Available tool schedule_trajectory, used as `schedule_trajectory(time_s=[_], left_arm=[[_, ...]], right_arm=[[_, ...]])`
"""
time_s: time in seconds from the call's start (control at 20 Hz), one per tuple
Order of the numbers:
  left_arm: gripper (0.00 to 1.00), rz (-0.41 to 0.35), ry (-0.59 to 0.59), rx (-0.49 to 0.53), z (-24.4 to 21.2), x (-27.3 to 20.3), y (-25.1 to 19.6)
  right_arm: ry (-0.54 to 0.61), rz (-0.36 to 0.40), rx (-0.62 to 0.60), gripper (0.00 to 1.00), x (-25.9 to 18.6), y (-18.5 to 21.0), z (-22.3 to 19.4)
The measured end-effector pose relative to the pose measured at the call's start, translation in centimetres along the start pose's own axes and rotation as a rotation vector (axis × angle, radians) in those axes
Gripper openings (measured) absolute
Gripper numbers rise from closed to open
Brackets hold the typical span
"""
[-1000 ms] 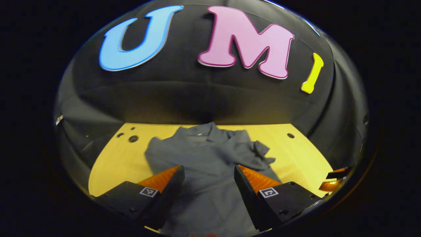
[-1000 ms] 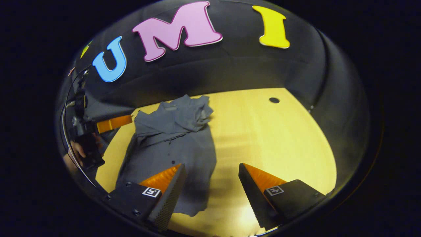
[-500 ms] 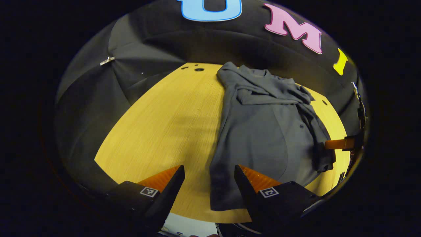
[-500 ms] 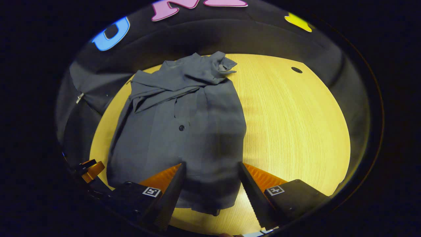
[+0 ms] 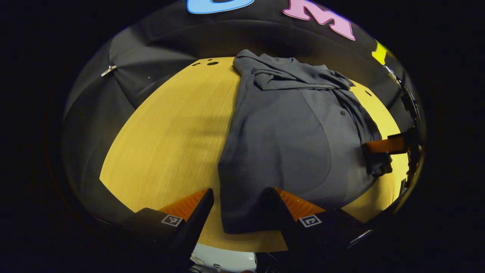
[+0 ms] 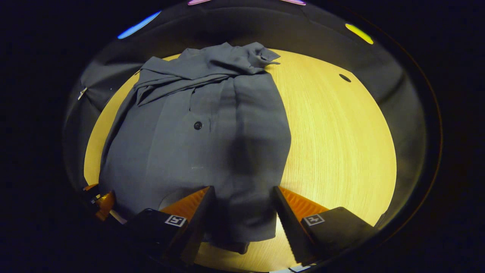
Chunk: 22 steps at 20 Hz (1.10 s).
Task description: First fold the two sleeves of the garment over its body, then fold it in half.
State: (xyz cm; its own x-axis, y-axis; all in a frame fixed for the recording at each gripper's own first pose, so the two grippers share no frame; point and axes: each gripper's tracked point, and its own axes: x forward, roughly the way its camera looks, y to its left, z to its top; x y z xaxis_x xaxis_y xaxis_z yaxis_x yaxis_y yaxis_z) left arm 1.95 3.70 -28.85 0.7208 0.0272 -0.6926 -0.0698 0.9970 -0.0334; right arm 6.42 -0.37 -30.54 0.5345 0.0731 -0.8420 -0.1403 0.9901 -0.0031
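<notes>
A grey button shirt (image 5: 288, 140) lies flat on the yellow wooden table (image 5: 166, 144), both sleeves folded over its chest near the collar. In the left gripper view my left gripper (image 5: 238, 199) stands open above the shirt's near left hem corner, nothing between its fingers. The other gripper's finger (image 5: 384, 146) shows at the shirt's right side. In the right gripper view the shirt (image 6: 197, 140) stretches away from me, and my right gripper (image 6: 244, 197) stands open over its near right hem corner. The left gripper (image 6: 100, 199) peeks in at the lower left.
The table (image 6: 341, 144) is bare wood to the right of the shirt, with a small round hole (image 6: 344, 77) far right. Holes (image 5: 212, 63) also mark the far left corner. Black cloth walls surround the table; its near edge (image 5: 242, 246) runs just below the hem.
Both grippers have drawn back from the collar end and dropped toward the shirt's near hem, each now over a hem corner. Both stay open. The shirt lies as before.
</notes>
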Motion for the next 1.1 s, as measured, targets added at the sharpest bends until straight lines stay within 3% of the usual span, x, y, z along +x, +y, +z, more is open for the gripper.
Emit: schedule_trajectory(time_s=[0.1, 0.15, 0.2, 0.25, 0.3, 0.4, 0.75, 0.85, 1.1], left_arm=[[0.95, -0.011, 0.018, 0.004, -0.1, -0.1, -0.7], [0.71, -0.043, 0.025, 0.042, 0.1, 0.1, -2.0], [0.47, -0.052, 0.023, 0.045, 0.2, 0.2, -2.8], [0.23, -0.066, 0.02, 0.05, 0.3, 0.1, -3.4], [0.15, -0.079, 0.022, 0.038, 0.4, 0.2, -3.5], [0.06, -0.102, 0.026, 0.01, 0.6, 0.2, -3.5], [0.06, -0.189, -0.058, -0.128, 4.8, -3.2, -4.8], [0.02, -0.218, -0.097, -0.153, 6.9, -4.5, -5.3], [0.05, -0.268, -0.211, -0.183, 13.3, -5.5, -5.6]], right_arm=[[0.015, 0.021, -0.024, 0.74, 0.1, 1.1, 0.0], [0.013, 0.041, -0.054, 0.44, 0.1, 2.3, 0.1], [0.001, 0.067, -0.097, 0.22, 0.2, 2.4, 0.3], [-0.004, 0.105, -0.108, 0.26, -0.1, 2.7, 0.1], [-0.002, 0.139, -0.096, 0.11, 0.0, 2.7, 0.2], [-0.002, 0.169, -0.067, 0.07, 0.0, 2.6, 0.3], [-0.097, 0.212, 0.006, 0.07, -3.4, 2.1, 3.0], [-0.13, 0.223, 0.035, 0.06, -4.4, 2.0, 4.7], [-0.214, 0.272, 0.096, 0.06, -6.2, 3.2, 9.4]])
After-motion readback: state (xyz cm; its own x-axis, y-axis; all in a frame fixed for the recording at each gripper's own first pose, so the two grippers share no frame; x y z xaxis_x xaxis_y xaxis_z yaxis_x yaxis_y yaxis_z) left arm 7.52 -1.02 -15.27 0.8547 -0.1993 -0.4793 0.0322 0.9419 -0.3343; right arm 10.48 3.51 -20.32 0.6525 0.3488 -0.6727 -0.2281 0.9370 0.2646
